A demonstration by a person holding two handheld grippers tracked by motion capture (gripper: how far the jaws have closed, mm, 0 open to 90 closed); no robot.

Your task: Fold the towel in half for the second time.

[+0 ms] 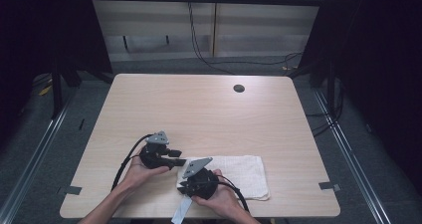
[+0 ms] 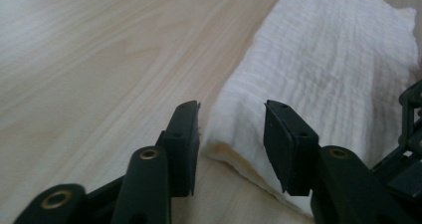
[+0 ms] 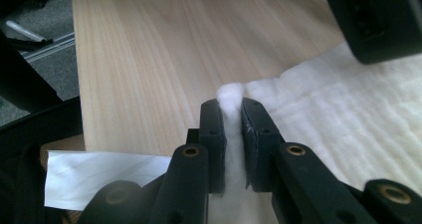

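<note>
Two claws meet a white towel point(image 1: 244, 171) on the tabletop point(image 1: 199, 109): right claw point(image 3: 233, 109) pinches its edge; left claw point(image 2: 231, 134), unclenched, straddles a corner.

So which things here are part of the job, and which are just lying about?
In the job:
- white cloth
- right tongs, shut on the cloth's edge
- left tongs, open at its corner

Lying about:
- table's round hole
- white strip
- floor cables

Soft, even overhead light falls on the pale table point(image 1: 209, 114), while the surroundings in the high view sink into near-black. Shadows stay faint. Both gripper views are soft and slightly hazy; the white cloth point(image 3: 348, 114) glares, nearly overexposed, and near parts blur.
</note>
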